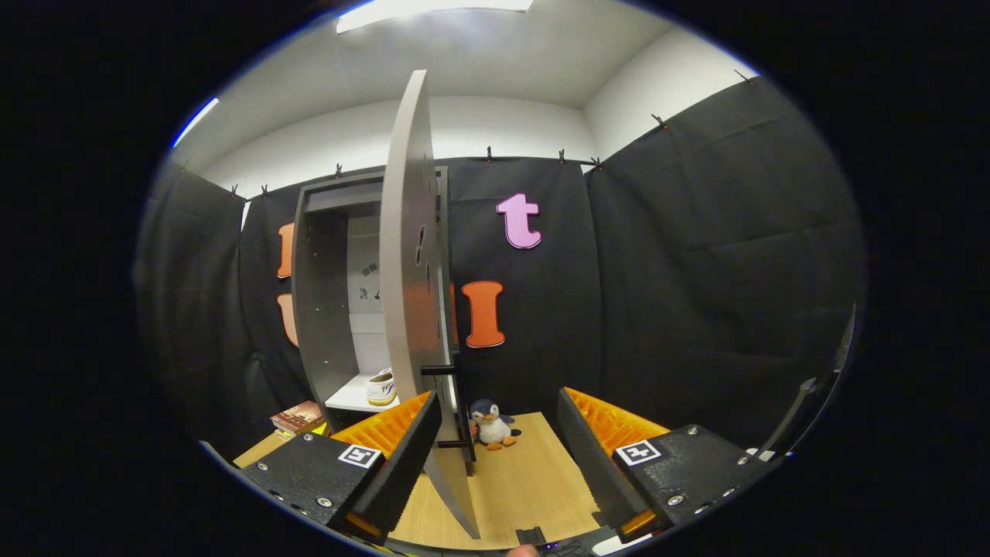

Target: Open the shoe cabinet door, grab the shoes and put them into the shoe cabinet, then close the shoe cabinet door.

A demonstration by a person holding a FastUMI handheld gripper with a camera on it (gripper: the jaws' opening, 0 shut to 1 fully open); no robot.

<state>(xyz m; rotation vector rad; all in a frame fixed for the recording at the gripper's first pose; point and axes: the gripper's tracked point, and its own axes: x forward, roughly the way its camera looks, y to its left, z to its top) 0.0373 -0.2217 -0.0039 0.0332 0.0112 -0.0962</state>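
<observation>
- Gripper (499, 456) fingers spread wide, pinching nothing; the edge of the door (410, 271) stands between them, close against the left finger (402, 445).
- Door stands swung out edge-on toward the camera; shoe cabinet (332, 294) is open behind it on the left.
- A shoe (381, 387) sits on the low shelf (352, 396) inside the cabinet, so the closing step looks next.
- Risk: a push from the left finger alone could slide off the thin door edge, leaving the door ajar.
- Risk: pushing too hard could slam the door or rock the light cabinet on the table (518, 480).
- Risk: the shoe sits near the shelf's front lip and may catch the closing door.
- Risk: the penguin toy (491, 424) stands just right of the door's foot, far of the fingers; a wide sweep could knock it.
- Black handle (441, 370) on the door is partly hidden by the left finger.
- Hard to tell: whether a second shoe is inside, as the door blocks most of the interior; probably one is behind it.
- Books (298, 418) left of the cabinet are partly cut off.
</observation>
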